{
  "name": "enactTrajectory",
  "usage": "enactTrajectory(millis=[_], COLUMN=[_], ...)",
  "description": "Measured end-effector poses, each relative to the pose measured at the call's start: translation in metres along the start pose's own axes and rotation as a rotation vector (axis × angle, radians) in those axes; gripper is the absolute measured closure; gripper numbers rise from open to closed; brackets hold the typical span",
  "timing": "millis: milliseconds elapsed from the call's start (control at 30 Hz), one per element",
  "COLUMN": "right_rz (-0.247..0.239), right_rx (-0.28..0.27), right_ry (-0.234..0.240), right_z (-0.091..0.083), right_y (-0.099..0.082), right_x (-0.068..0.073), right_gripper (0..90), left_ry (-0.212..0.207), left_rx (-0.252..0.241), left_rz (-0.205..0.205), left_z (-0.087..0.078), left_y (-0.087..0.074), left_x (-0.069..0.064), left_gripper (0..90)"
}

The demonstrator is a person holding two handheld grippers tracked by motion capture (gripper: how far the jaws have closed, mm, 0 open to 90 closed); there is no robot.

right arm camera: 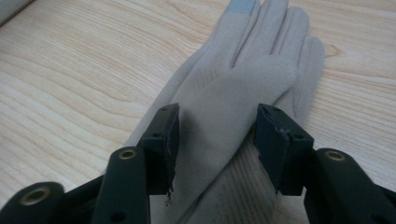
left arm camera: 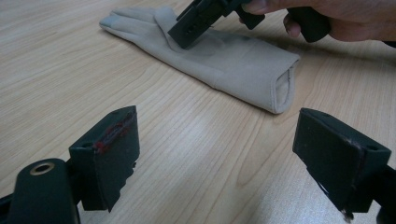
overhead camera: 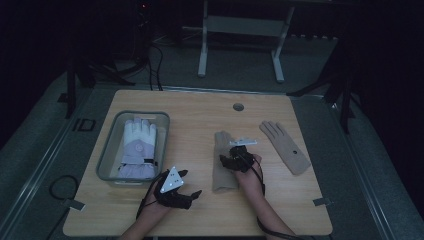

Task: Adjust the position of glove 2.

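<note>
Grippers at a wooden table, the right one over a beige glove.

Right gripper [right arm camera: 217, 144] has its jaws apart on either side of the folded thumb of the near beige glove [right arm camera: 243, 88], the fabric lying between them and not yet pinched; in the high view this glove [overhead camera: 223, 162] lies flat in the middle of the table [overhead camera: 200, 115], fingers pointing away from the person. Left gripper [left arm camera: 217, 154] hovers with jaws wide apart over bare wood, just beside the glove's cuff. A second beige glove [overhead camera: 286, 146] lies well apart to the right. On the left, a clear bin [overhead camera: 107, 155] holds a white and lavender glove [overhead camera: 138, 147].
</note>
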State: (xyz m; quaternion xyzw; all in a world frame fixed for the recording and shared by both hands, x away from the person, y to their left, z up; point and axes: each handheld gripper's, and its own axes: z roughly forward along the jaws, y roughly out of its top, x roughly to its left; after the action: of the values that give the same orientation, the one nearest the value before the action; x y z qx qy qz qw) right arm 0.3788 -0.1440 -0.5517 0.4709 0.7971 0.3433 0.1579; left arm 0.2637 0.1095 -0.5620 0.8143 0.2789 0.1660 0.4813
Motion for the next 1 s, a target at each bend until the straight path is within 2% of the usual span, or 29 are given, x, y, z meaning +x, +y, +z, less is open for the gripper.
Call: enactTrajectory(millis=[200, 333, 433, 567, 600, 633, 767, 800, 867, 967, 1000], right_rz=[-0.014, -0.056, -0.086, -0.099, -0.099, -0.093, -0.065, -0.065, -0.062, -0.047, -0.047], right_rx=[-0.012, -0.019, -0.035, -0.051, -0.051, -0.054, -0.062, -0.062, -0.068, -0.074, -0.074], right_ry=[0.009, 0.026, 0.035, 0.03, 0.03, 0.028, 0.002, 0.002, -0.027, -0.049, -0.049], right_z=[-0.005, -0.016, -0.026, -0.04, -0.04, -0.047, -0.058, -0.058, -0.065, -0.072, -0.072], right_y=[0.001, 0.007, 0.01, 0.01, 0.01, 0.01, 0.007, 0.007, 0.005, 0.002, 0.002], right_x=[-0.001, -0.006, -0.011, -0.026, -0.026, -0.036, -0.06, -0.06, -0.078, -0.095, -0.095], right_gripper=[46.4, 49.1, 49.4, 49.2, 49.2, 48.4, 46.7, 46.7, 46.7, 48.5, 48.5], left_ry=[-0.004, -0.006, -0.007, -0.008, -0.009, -0.008, -0.01, -0.01, -0.01, -0.01, -0.01], left_rx=[0.002, 0.004, 0.002, 0.001, 0.001, 0.005, 0.003, 0.003, 0.003, 0.001, 0.001], left_rz=[-0.006, -0.007, -0.009, -0.011, -0.011, -0.009, -0.008, -0.008, -0.008, -0.01, -0.01], left_z=[0.0, 0.0, 0.0, 0.0, 0.0, 0.0, 0.001, 0.001, 0.001, 0.001, 0.001], left_y=[-0.002, -0.002, -0.002, -0.002, -0.002, -0.002, -0.002, -0.002, -0.001, -0.001, -0.001], left_x=[0.0, 0.0, 0.0, 0.0, 0.0, 0.001, 0.0, 0.0, 0.001, 0.001, 0.001], left_gripper=[14.8, 14.8, 14.8, 14.8, 14.8, 14.8, 14.8, 14.8, 14.8, 14.8, 14.8])
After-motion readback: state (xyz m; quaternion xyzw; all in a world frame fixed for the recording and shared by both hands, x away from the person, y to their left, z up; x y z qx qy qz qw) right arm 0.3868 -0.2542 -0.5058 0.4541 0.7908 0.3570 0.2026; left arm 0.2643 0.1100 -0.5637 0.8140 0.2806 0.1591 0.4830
